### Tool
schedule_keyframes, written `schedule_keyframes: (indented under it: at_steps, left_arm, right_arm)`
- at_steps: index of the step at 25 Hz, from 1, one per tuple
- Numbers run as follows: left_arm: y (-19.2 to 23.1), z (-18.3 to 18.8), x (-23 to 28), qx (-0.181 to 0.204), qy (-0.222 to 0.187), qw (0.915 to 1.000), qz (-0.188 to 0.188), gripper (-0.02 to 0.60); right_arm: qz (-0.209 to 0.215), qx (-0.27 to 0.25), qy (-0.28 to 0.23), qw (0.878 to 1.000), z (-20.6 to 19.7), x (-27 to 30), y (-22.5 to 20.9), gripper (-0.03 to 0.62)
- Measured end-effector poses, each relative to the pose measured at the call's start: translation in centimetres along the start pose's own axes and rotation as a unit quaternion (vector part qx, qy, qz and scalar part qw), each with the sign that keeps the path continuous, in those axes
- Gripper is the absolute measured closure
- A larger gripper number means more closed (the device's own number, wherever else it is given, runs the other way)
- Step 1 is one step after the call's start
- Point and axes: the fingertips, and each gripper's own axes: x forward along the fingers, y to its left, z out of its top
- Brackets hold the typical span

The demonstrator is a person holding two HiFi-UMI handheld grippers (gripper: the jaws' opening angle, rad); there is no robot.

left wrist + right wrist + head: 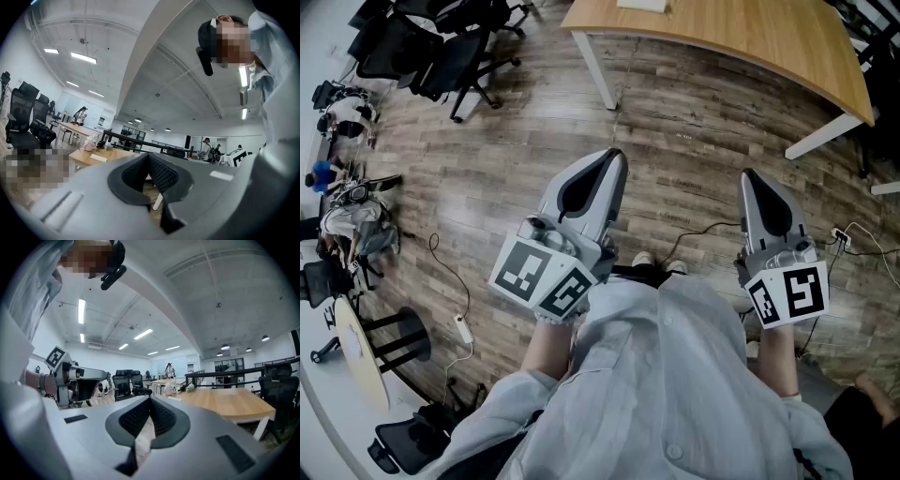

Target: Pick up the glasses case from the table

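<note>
Wood floor, table (pixel 741 37) ahead; left gripper (pixel 614 159) and right gripper (pixel 751 178) held level, jaws pressed together, empty. Likely pre-approach; case unseen.

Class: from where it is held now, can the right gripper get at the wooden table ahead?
Probably not yet. The right gripper hangs over open floor, short of the table. Nothing stands between them, so a step forward should bring it within reach.

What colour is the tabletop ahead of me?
Light wood tabletop on white legs; it shows best in the head view.
</note>
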Motion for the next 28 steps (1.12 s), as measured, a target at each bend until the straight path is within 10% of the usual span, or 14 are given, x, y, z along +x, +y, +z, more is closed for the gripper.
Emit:
schedule_keyframes:
  at_steps: [28]
  left_arm:
    - [-6.8, 1.1, 3.0, 0.02, -0.025, 0.9994, -0.014, 0.577]
  right_arm:
    - [-0.017, -0.008, -0.023, 1.0, 0.4, -6.8, -4.5, 0.594]
